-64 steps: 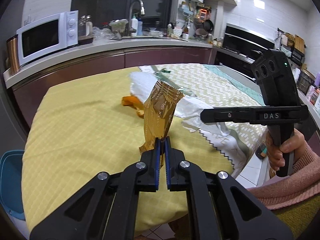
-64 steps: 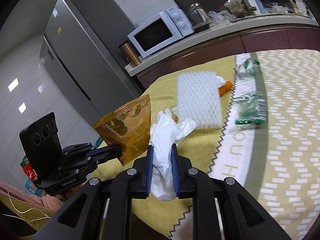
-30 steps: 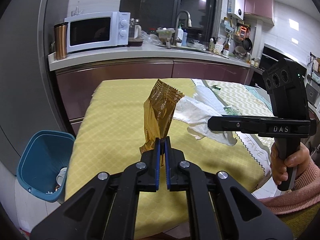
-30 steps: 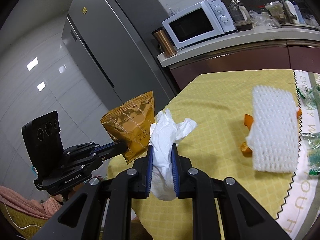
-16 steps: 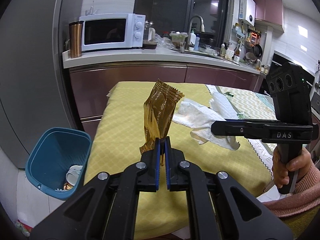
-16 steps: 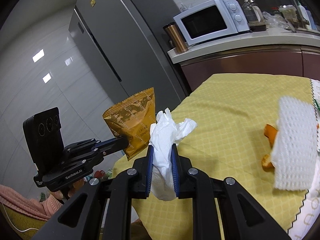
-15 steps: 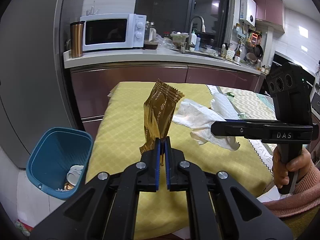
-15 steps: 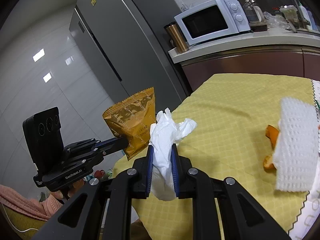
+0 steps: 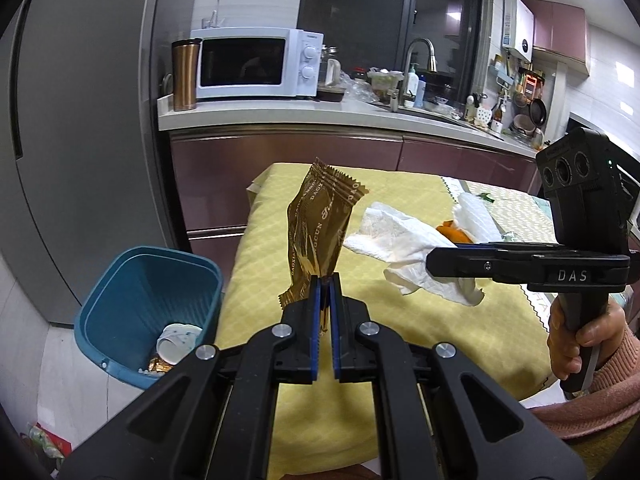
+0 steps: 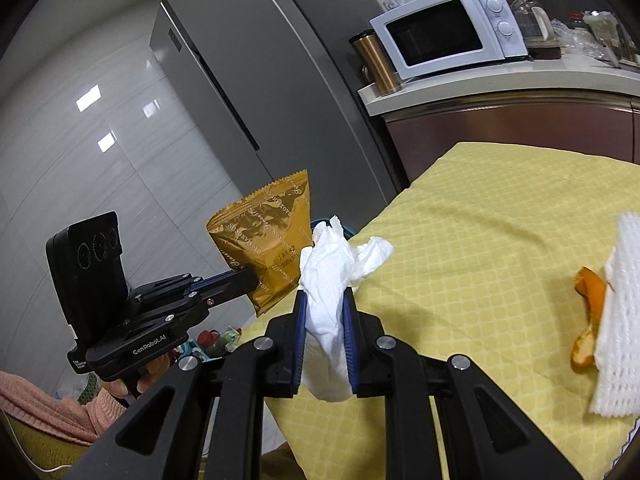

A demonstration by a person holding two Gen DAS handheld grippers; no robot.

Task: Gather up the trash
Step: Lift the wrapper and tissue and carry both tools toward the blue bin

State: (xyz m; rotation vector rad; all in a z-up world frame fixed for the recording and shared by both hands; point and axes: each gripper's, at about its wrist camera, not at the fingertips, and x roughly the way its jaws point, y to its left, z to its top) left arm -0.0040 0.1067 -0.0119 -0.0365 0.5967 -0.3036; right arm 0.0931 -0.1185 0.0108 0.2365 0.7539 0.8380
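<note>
My left gripper [image 9: 325, 280] is shut on a gold snack wrapper [image 9: 320, 224] and holds it upright above the table's near left corner. The wrapper also shows in the right wrist view [image 10: 268, 240]. My right gripper [image 10: 325, 296] is shut on a crumpled white tissue [image 10: 332, 276], held just right of the wrapper; the tissue also shows in the left wrist view [image 9: 400, 244]. A blue trash bin [image 9: 148, 308] stands on the floor left of the table, with a paper cup and scraps inside. Orange peel [image 10: 588, 320] and a white foam net [image 10: 620, 320] lie on the yellow tablecloth [image 10: 500, 240].
A kitchen counter [image 9: 320, 116] with a microwave [image 9: 256, 64] and sink runs behind the table. A grey fridge [image 10: 260, 80] stands at the left, behind the bin. More small wrappers lie at the table's far right.
Both grippers have swung left with their loads. The blue bin has come further into the left wrist view. The grips have not changed.
</note>
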